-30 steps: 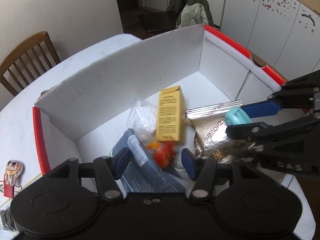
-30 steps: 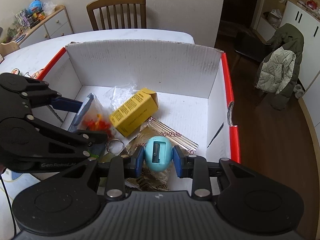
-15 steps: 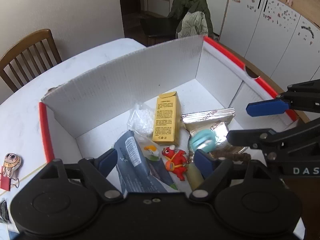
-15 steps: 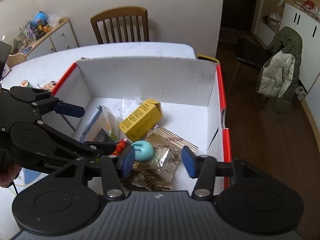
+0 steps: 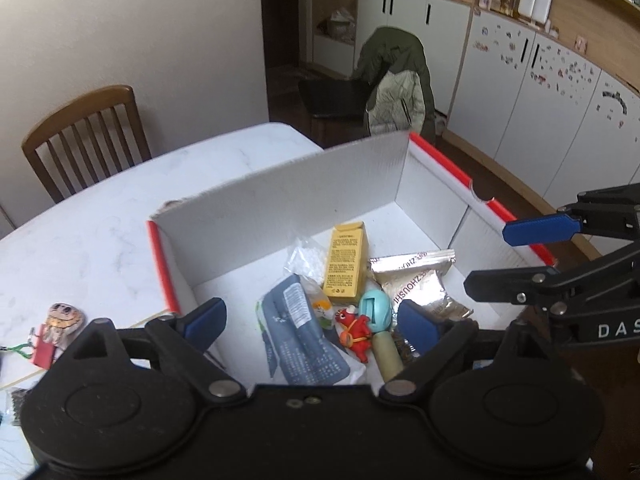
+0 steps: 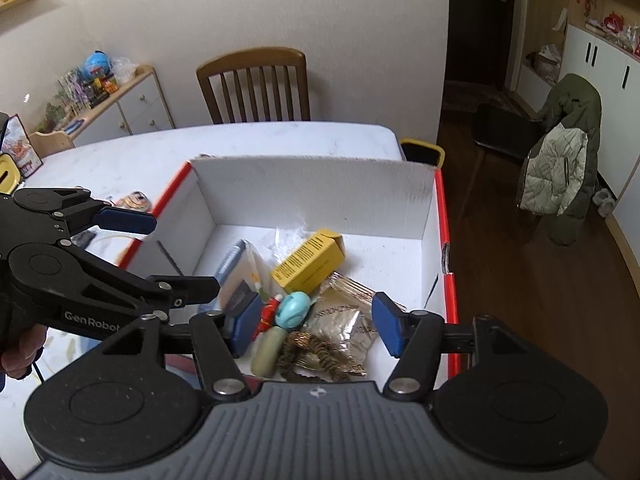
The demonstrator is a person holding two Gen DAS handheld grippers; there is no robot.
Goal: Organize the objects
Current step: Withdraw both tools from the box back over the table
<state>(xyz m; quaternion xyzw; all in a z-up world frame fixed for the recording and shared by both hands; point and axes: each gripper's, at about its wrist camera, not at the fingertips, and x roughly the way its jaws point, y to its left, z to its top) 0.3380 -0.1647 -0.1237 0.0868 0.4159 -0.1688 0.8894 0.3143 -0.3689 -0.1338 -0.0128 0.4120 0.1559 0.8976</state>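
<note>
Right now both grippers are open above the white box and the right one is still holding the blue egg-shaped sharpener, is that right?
Not quite. Both the left gripper and right gripper are open above the white box, but the right one holds nothing. The right wrist view shows the blue egg-shaped sharpener lying in the box among the other items, beside the yellow carton.

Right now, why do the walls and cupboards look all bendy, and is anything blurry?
Left wrist view: the fisheye lens curves the cupboards and darkens the corners; the box and its contents look sharp. Right wrist view: the same curving bends the wall and floor edge; nothing looks smeared, and the silver packet glints a little.
</note>
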